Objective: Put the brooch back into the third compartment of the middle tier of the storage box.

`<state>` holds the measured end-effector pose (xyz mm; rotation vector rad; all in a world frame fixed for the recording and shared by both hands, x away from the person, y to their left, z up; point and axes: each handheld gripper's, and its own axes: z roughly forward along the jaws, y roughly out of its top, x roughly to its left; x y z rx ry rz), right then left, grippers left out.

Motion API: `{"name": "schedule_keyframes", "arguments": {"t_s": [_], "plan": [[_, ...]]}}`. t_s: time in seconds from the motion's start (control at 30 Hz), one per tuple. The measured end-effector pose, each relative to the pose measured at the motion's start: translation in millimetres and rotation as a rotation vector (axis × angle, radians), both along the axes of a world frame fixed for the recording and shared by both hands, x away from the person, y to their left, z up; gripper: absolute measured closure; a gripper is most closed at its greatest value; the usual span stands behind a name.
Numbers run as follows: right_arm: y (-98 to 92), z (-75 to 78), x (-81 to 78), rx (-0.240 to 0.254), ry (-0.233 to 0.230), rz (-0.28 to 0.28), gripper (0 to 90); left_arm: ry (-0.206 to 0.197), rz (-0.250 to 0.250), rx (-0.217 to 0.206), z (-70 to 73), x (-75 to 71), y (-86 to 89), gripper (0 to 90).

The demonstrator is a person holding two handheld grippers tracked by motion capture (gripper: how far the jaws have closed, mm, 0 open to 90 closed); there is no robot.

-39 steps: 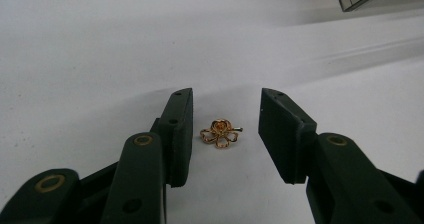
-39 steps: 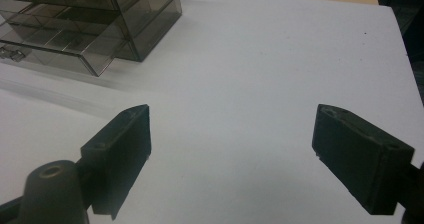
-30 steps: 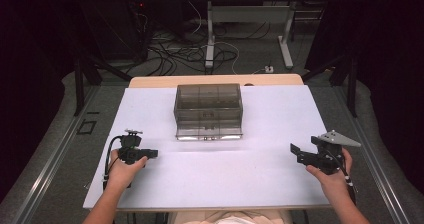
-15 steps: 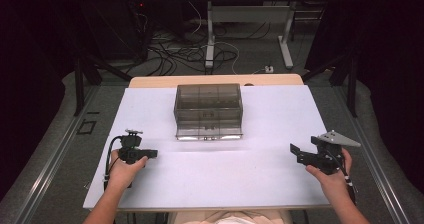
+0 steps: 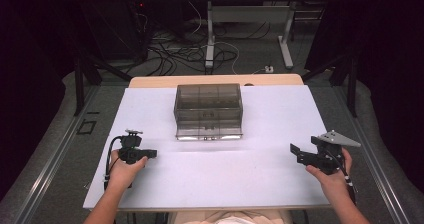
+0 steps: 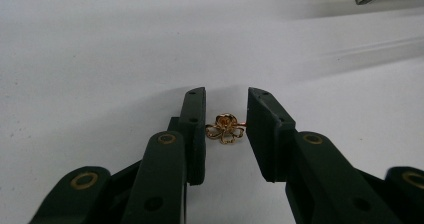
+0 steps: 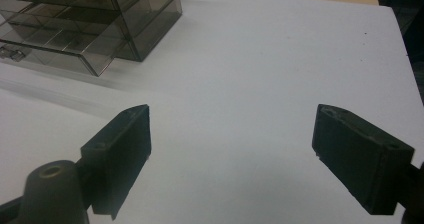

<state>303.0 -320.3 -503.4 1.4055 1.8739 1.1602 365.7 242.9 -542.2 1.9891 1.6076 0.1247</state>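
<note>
Jaws of left hand-held gripper [image 6: 226, 115] pinching gold earring [image 6: 226, 128]

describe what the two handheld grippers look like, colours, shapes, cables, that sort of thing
Both are black. The left gripper trails a black cable looping beside the hand. The right gripper carries a grey three-cornered plate on top. Close up, the fingers are flat, blocky dark pads on jointed links with brass-coloured pivot rings. Forearms are bare; no sleeves show.
</note>
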Motion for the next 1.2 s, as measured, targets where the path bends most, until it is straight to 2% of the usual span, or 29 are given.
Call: {"name": "schedule_keyframes", "arguments": {"t_s": [0.27,0.47,0.57,0.6,0.77,0.83,0.93,0.97,1.2], "plan": [[0.1,-0.1,0.0,0.002,0.002,-0.002,15.9,0.004,-0.001,-0.001,0.7,-0.3,-0.1,69.9],[0.3,-0.3,0.1,0.003,-0.002,-0.006,15.9,-0.008,0.007,-0.01,1.9,-0.5,1.0,69.9],[0.4,-0.3,-0.1,0.003,0.0,-0.005,15.9,0.003,0.0,-0.008,4.1,-0.6,2.9,69.9],[0.4,-0.3,0.0,0.003,-0.001,-0.005,15.9,-0.012,0.013,-0.012,3.3,-0.8,2.2,69.9],[0.2,-0.1,-0.2,0.003,0.003,-0.002,15.9,-0.016,0.016,-0.011,5.8,-1.3,3.9,69.9],[0.5,-0.3,-0.2,0.003,-0.002,-0.006,15.9,-0.031,0.027,-0.014,6.2,-1.5,3.7,70.0],[0.0,-0.4,0.1,-0.003,-0.001,0.003,15.9,-0.025,0.022,-0.014,9.3,-2.1,5.0,70.0],[0.1,-0.4,0.1,-0.004,0.0,0.003,15.9,-0.041,0.033,-0.014,9.2,-2.4,4.3,70.0],[0.4,-0.1,-0.3,0.003,0.002,-0.002,15.9,-0.066,0.039,-0.02,13.8,-3.8,5.0,70.0]]}}
